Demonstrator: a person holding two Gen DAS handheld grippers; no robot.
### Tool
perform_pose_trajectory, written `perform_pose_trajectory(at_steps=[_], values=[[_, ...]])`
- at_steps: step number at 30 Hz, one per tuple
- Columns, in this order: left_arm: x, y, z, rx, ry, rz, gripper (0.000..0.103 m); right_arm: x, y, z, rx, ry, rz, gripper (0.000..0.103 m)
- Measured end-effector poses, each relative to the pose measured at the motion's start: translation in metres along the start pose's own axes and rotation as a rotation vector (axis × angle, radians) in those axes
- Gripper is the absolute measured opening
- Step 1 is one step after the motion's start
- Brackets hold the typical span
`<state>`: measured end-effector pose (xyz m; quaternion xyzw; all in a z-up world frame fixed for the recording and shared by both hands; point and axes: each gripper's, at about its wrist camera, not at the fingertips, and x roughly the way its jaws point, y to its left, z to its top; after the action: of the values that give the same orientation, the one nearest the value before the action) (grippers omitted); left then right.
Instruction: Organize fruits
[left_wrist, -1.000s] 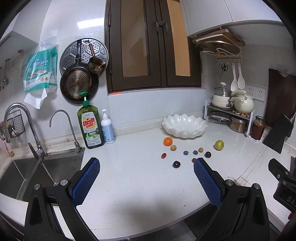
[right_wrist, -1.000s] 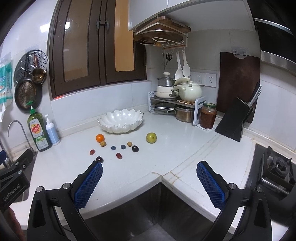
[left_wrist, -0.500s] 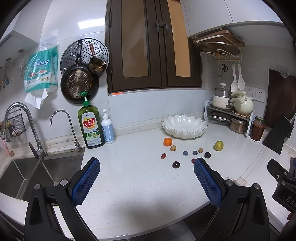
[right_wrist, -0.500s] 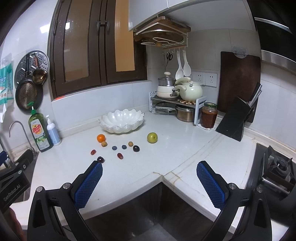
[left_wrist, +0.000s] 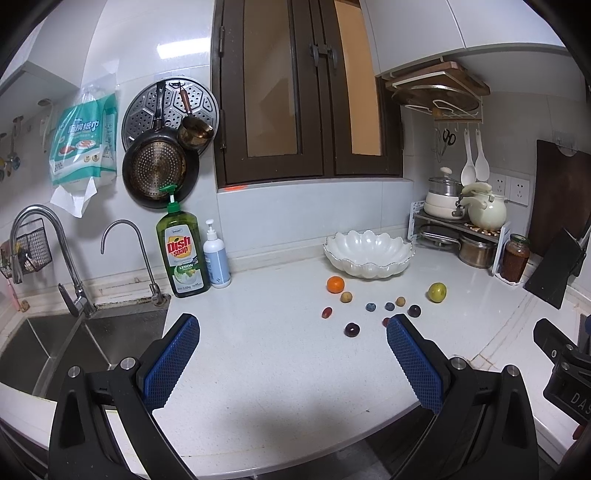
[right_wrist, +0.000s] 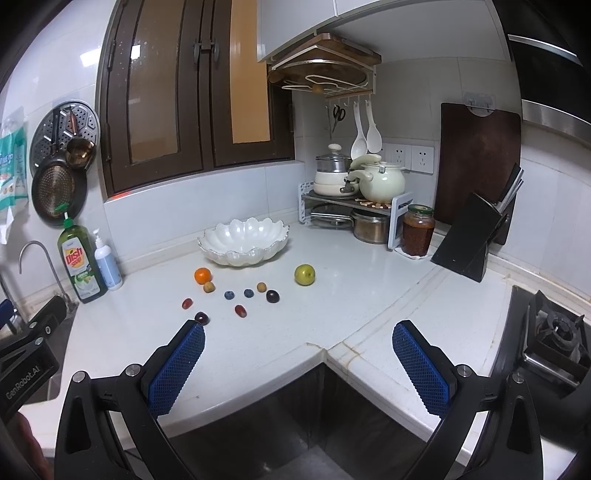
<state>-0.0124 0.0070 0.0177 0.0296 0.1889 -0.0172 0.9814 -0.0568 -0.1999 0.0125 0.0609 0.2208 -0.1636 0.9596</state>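
Several small fruits lie loose on the white counter in front of an empty white scalloped bowl (left_wrist: 368, 254) (right_wrist: 243, 241). Among them are an orange (left_wrist: 335, 284) (right_wrist: 202, 276), a green fruit (left_wrist: 437, 292) (right_wrist: 304, 274), two blueberries (right_wrist: 239, 294), dark plums (right_wrist: 272, 296) and red grapes (right_wrist: 240, 310). My left gripper (left_wrist: 291, 332) hovers open near the counter's front edge, short of the fruits, with nothing between its blue pads. My right gripper (right_wrist: 298, 338) is also open and empty, over the counter's inner corner.
A sink (left_wrist: 48, 347) with two taps lies at the left, with a dish soap bottle (left_wrist: 182, 251) and a pump bottle (left_wrist: 217, 258) beside it. At the right stand a pot rack (right_wrist: 354, 206), a jar (right_wrist: 417, 230), a knife block (right_wrist: 476, 236) and a gas hob (right_wrist: 554, 332).
Both views have shifted very slightly; the right gripper has edged a little towards the fruits. Both grippers stay open and the fruits have not moved.
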Motion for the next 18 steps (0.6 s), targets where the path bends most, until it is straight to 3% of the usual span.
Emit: perform_pose_trajectory(at_steps=[18], values=[[0.009, -0.015, 0.003, 0.013, 0.028, -0.006, 0.103, 0.008, -0.003, -0.001, -0.004, 0.016, 0.009, 0.103]])
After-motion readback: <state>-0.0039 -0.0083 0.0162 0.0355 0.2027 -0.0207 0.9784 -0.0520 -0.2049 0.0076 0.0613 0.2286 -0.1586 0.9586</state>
